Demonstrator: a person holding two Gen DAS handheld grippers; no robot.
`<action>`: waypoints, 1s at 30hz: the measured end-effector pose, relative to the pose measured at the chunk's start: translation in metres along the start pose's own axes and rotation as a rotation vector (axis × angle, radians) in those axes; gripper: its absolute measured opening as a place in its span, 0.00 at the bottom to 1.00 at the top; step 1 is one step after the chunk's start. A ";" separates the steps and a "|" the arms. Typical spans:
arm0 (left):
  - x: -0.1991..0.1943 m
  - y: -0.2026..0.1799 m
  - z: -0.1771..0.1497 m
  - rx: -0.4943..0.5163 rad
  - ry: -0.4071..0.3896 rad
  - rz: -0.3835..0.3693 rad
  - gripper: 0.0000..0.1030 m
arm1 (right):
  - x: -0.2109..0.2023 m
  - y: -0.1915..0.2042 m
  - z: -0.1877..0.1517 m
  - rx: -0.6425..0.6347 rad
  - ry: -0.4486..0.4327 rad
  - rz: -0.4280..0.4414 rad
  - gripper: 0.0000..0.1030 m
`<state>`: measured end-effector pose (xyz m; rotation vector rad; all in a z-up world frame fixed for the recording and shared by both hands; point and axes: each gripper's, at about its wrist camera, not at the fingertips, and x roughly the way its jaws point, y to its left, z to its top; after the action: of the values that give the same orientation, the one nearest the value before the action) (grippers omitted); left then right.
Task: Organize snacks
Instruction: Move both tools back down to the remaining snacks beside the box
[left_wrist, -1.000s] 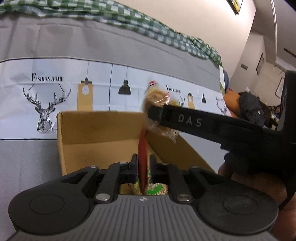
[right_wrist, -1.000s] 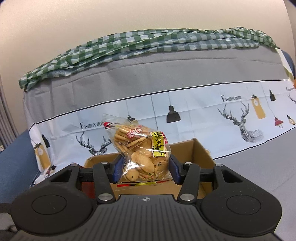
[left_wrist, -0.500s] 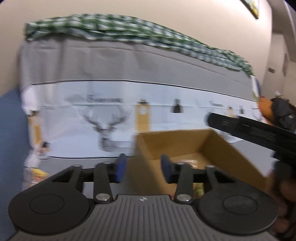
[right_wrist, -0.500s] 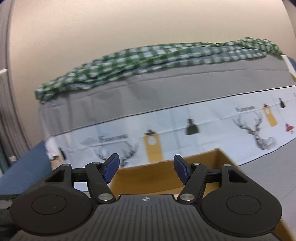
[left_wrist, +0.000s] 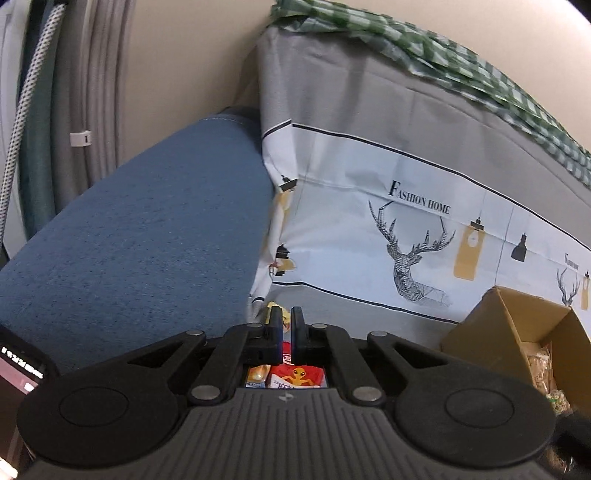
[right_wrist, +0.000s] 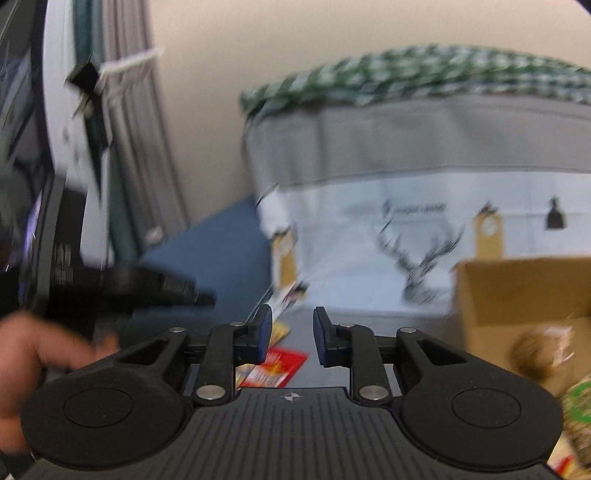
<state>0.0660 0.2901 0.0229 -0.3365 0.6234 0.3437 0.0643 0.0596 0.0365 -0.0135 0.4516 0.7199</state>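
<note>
The loose snack packets (left_wrist: 295, 376) lie on the grey sofa seat at its left end, just beside the blue armrest (left_wrist: 147, 236); the uppermost is red with an orange figure printed on it, and a yellow one (left_wrist: 275, 312) peeks out farther back. They sit there, I judge, as the pile not yet sorted. To the right stands the cardboard box (left_wrist: 517, 332), open-topped and already holding bagged snacks.

The left gripper (left_wrist: 287, 325) hangs over the packets with its jaws drawn together on nothing, having just closed. The right gripper (right_wrist: 291, 332) has also been closing, but a narrow gap remains, with nothing between.

The left view gives the packets sharply. The blurred right view alone shows a hand (right_wrist: 33, 354) at far left, and more of the box's contents.
</note>
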 end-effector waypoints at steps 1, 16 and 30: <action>0.000 0.002 0.001 -0.007 0.003 0.003 0.03 | 0.009 0.004 -0.004 0.004 0.034 0.002 0.25; -0.007 0.013 0.005 -0.068 -0.017 -0.033 0.05 | 0.158 0.037 -0.059 0.075 0.380 -0.131 0.56; -0.011 0.030 0.002 -0.117 0.007 -0.059 0.06 | 0.076 0.030 -0.050 -0.094 0.395 -0.140 0.05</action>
<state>0.0466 0.3150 0.0248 -0.4679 0.5999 0.3232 0.0761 0.1221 -0.0354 -0.2767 0.7862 0.5999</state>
